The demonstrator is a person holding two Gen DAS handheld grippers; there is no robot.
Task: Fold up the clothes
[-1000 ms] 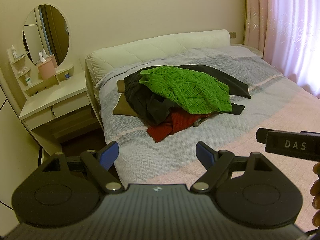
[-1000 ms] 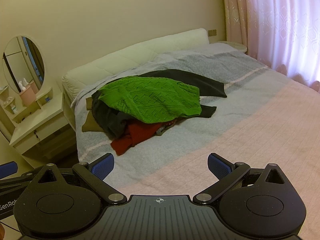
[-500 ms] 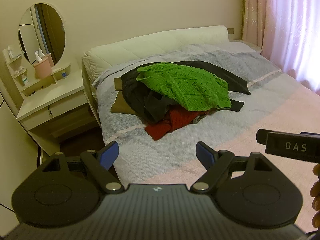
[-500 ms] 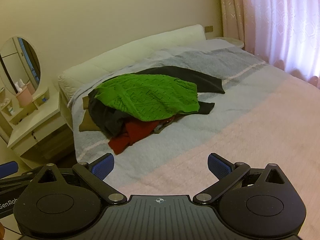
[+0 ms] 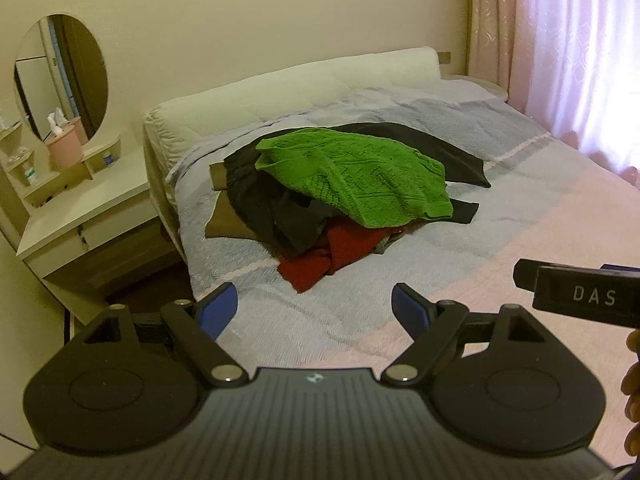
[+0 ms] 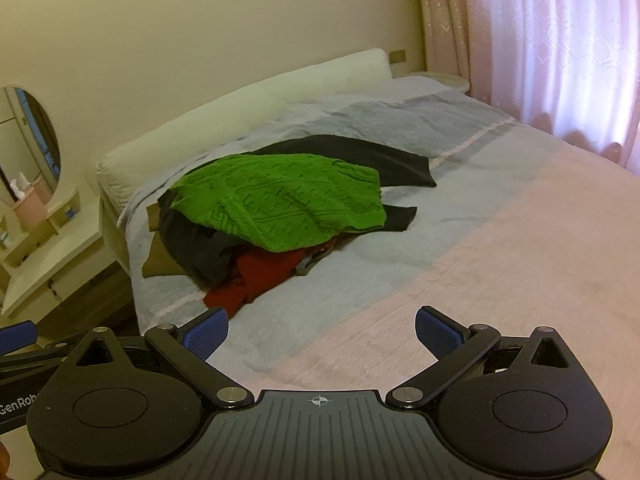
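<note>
Clothes (image 5: 344,200) lie heaped on the bed (image 6: 500,264), both your hand-held grippers (image 5: 314,306) (image 6: 320,330) wide open, empty: reach the green sweater (image 6: 280,200).

clothes pile (image 5: 352,196) on bed (image 5: 520,208), dresser (image 5: 84,216) left of bed

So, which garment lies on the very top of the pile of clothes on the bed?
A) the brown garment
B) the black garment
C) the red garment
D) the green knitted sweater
D: the green knitted sweater is draped over the whole pile, with the black garment, the red garment and the brown garment showing from under it.
</note>
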